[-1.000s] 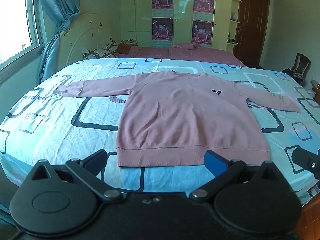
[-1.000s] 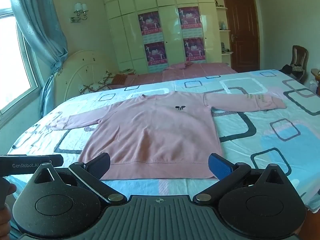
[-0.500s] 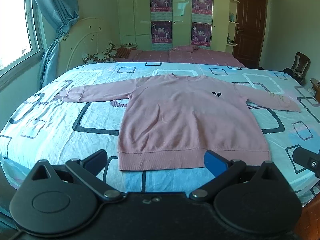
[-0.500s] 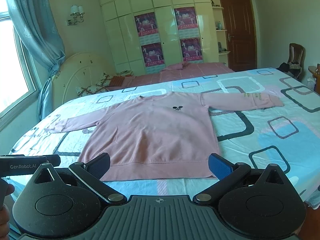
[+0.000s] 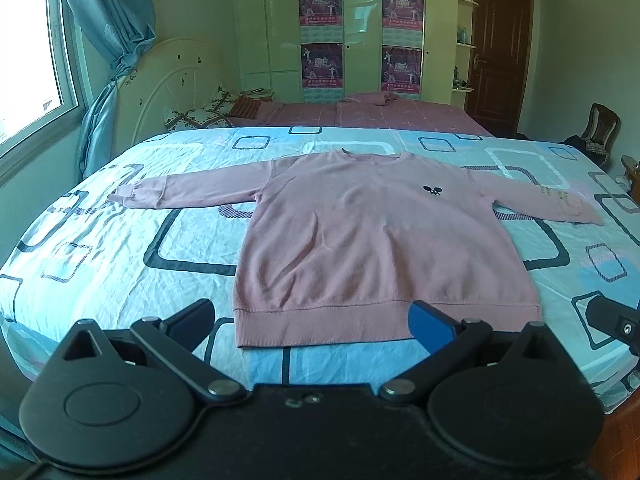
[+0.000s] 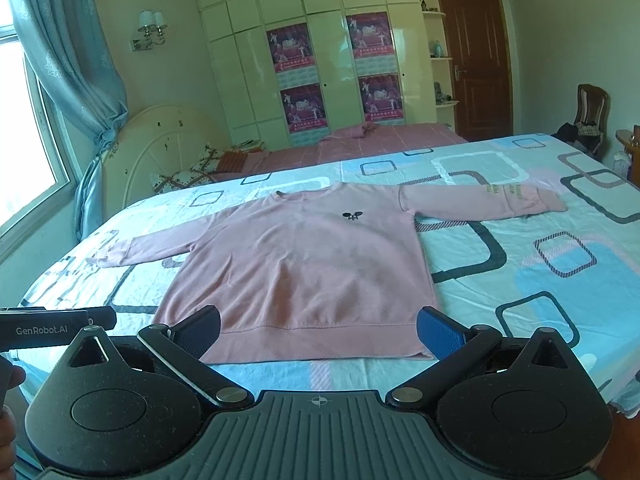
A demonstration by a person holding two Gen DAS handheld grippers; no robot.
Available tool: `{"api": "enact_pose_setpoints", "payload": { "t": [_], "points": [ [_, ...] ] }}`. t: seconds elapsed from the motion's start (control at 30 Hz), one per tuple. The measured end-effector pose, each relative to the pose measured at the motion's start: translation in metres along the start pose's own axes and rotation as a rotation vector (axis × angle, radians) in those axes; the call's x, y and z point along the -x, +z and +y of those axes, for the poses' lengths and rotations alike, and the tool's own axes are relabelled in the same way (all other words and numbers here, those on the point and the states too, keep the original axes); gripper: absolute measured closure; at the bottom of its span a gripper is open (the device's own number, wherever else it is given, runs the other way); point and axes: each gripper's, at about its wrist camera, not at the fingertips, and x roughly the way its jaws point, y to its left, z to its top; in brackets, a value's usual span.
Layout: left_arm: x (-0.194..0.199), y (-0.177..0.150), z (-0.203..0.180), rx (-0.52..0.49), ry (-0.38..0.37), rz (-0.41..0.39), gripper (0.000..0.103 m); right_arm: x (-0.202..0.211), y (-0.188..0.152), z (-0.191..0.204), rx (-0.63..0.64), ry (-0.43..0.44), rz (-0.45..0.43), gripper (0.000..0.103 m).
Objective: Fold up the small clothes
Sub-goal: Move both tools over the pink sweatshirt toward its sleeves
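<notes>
A pink long-sleeved sweatshirt (image 5: pixel 360 236) (image 6: pixel 304 268) lies flat, front up, on the bed, both sleeves spread out sideways and its hem toward me. A small black logo (image 5: pixel 432 190) marks its chest. My left gripper (image 5: pixel 312 322) hovers open above the near edge of the bed, just short of the hem, holding nothing. My right gripper (image 6: pixel 318 328) is open too, level with the hem and empty. In the right wrist view the left gripper's body (image 6: pixel 56 326) shows at the left edge with a hand under it.
The bed (image 5: pixel 100 248) has a light blue sheet with dark square outlines. Behind it stand a second bed with a pink cover (image 5: pixel 380 114), a white headboard (image 5: pixel 168 84), a wardrobe with posters (image 5: pixel 360 32), a brown door (image 5: pixel 500 56) and a chair (image 5: pixel 600 128).
Both grippers have risen and tilted up a little, so the sweatshirt sits lower in both views. The sweatshirt has not moved and both grippers stay open.
</notes>
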Motion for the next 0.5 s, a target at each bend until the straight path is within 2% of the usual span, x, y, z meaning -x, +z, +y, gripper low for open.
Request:
{"api": "enact_pose_setpoints", "payload": {
  "t": [0.5],
  "points": [
    [-0.0037,0.0019,-0.0001,0.0,-0.002,0.005,0.001,-0.0051,0.0046,-0.0032,0.0,0.0,0.011,0.0]
  ]
}}
